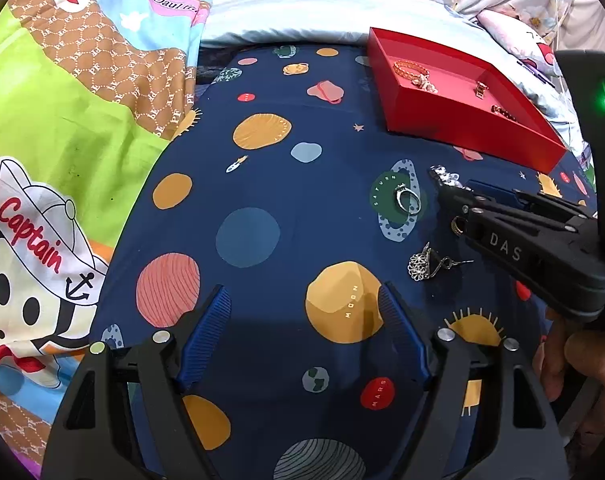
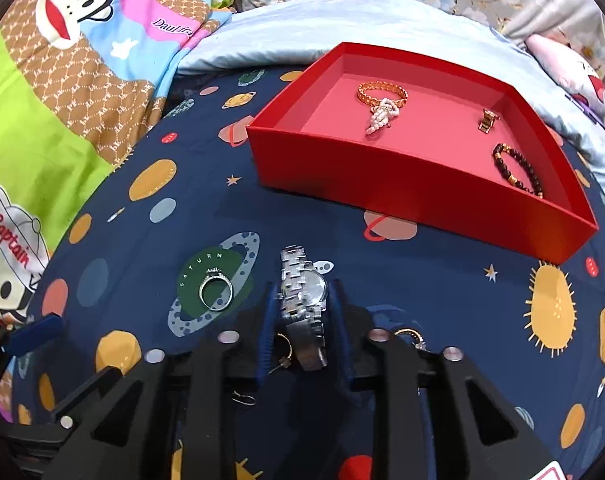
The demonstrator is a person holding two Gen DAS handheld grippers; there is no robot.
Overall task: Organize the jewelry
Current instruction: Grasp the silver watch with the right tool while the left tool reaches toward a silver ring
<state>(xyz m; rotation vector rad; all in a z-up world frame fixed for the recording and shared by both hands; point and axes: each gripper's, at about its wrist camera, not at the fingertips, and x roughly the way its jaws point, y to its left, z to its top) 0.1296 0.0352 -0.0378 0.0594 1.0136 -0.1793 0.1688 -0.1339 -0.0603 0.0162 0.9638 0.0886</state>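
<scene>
Red box (image 2: 382,184) sits toward the far right of the bed (image 2: 114,264), on the planet-print sheet. Already inside — gold bracelet (image 2: 382,94) with a pearl piece, small gold clasp-like item (image 2: 488,120), dark bead bracelet (image 2: 518,170). Right tool (image 2: 304,308) is down just in front of the box, its blue pads set either side of the silver watch (image 2: 304,292) and apparently clamped on it. Left tool (image 1: 302,336) hovers with jaws apart, empty. Still loose on the sheet: silver ring (image 2: 216,292) on the Saturn print, filigree earring (image 1: 426,266), small hoops near the right tool. Roughly halfway done.
</scene>
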